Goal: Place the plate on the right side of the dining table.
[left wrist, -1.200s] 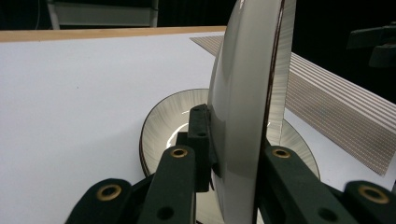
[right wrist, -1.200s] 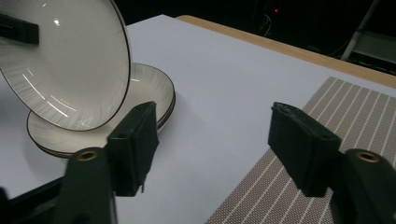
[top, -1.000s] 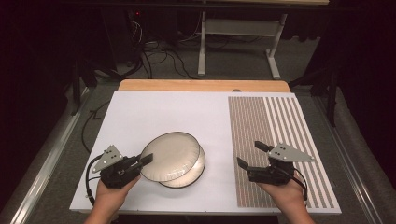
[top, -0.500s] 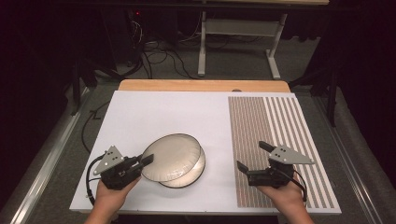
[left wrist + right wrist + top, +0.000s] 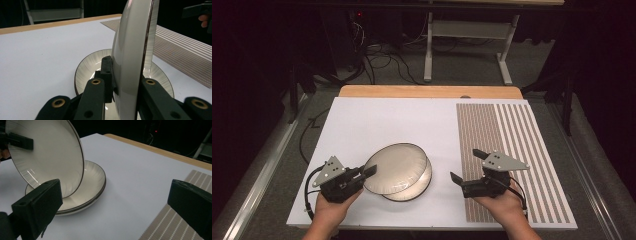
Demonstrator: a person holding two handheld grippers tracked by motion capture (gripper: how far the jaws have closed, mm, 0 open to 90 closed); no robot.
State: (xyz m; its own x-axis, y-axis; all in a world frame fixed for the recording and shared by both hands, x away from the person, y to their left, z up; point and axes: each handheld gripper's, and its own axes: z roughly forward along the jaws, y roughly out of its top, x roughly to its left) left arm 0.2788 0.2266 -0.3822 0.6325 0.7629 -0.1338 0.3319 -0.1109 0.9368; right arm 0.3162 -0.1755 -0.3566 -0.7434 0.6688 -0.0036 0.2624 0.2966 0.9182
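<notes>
My left fingers (image 5: pixel 110 82) are clamped on the rim of the upper plate (image 5: pixel 396 168), one pad on each face of it, and the plate stands tilted, its near edge raised and its far edge down inside the lower plate (image 5: pixel 414 189). In the left gripper view the plate rises edge-on between the two jaws, a thin dark line running round its lip. The lower plate lies flat on the white tabletop (image 5: pixel 377 125), with fine grey ribbing round its border; there may be more than one plate stacked there, I cannot tell.

My right fingers (image 5: pixel 190 205) are spread wide with nothing between them, hovering at the left edge of the striped mat (image 5: pixel 512 145), well apart from the plates.

The left gripper (image 5: pixel 362 175) points right toward the plates, my hand (image 5: pixel 329 210) underneath it; the right gripper (image 5: pixel 468 170) points left and away from me.

The mat covers the right part of the tabletop, a wooden edge (image 5: pixel 427 91) runs along the far side, and beyond it lie cables (image 5: pixel 377 57) and a metal frame (image 5: pixel 467 40) on a grey floor in a dark room. I can read no writing anywhere.
</notes>
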